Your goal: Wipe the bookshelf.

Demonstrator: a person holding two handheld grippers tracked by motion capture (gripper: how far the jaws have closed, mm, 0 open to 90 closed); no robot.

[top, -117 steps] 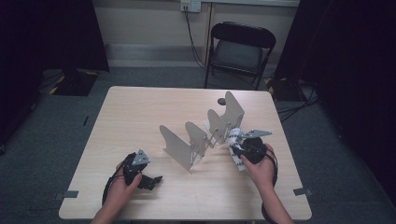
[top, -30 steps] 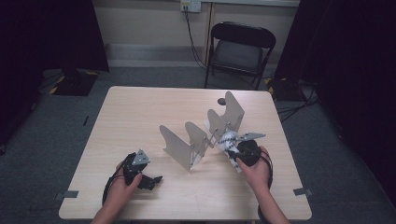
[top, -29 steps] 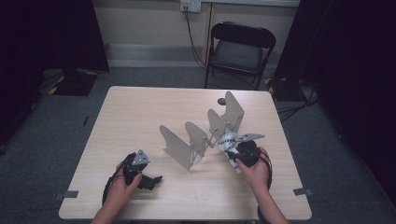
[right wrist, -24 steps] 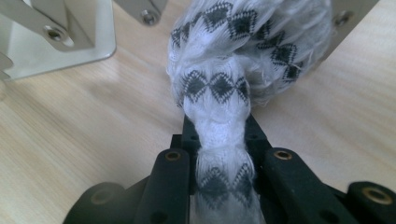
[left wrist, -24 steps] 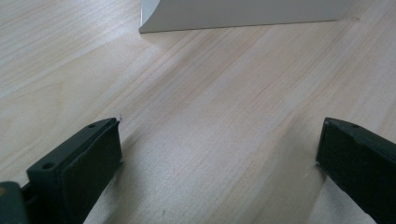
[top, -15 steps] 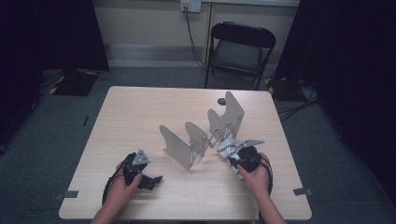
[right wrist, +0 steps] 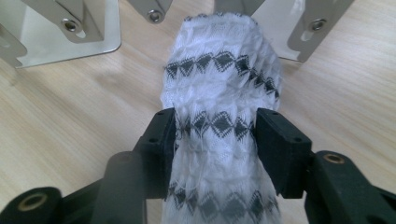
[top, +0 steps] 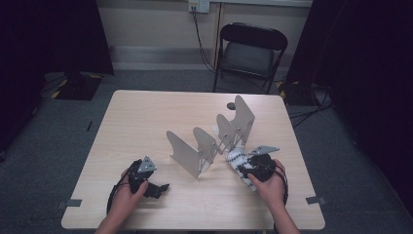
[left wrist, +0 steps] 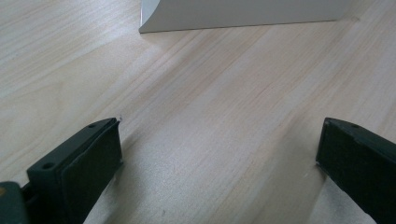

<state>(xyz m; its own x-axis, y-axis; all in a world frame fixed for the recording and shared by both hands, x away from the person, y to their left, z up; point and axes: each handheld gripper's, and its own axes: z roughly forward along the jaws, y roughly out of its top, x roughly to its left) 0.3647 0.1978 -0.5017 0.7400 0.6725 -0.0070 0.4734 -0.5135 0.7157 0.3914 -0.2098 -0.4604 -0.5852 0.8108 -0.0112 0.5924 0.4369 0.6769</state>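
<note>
Seemingly the step in hand is setting a rolled white sock (top: 241,163) with black diamond bands down beside the metal rack (top: 212,141). From the high view, the right gripper (top: 249,168) lies low over the table (top: 146,117), its hand coming in from the near edge with the wrist flat and the jaws aimed at the rack's base. The left gripper (top: 155,187) rests on the wood well away from the sock, fist wrapped round its body, nose turned toward the rack's nearest plate.

Along the left gripper's own view, its jaws stand wide apart with bare wood between them and the plate's lower edge ahead.

In the right gripper view, the sock (right wrist: 219,116) runs straight out between the fingers (right wrist: 161,140), its far end reaching the rack's feet (right wrist: 70,28). The jaws have just been opening; the pads are right against the knit on both sides, and I cannot tell whether they pinch it yet. To finish cleanly, I would spread them fully before drawing straight back, so no loop of yarn snags.
</note>
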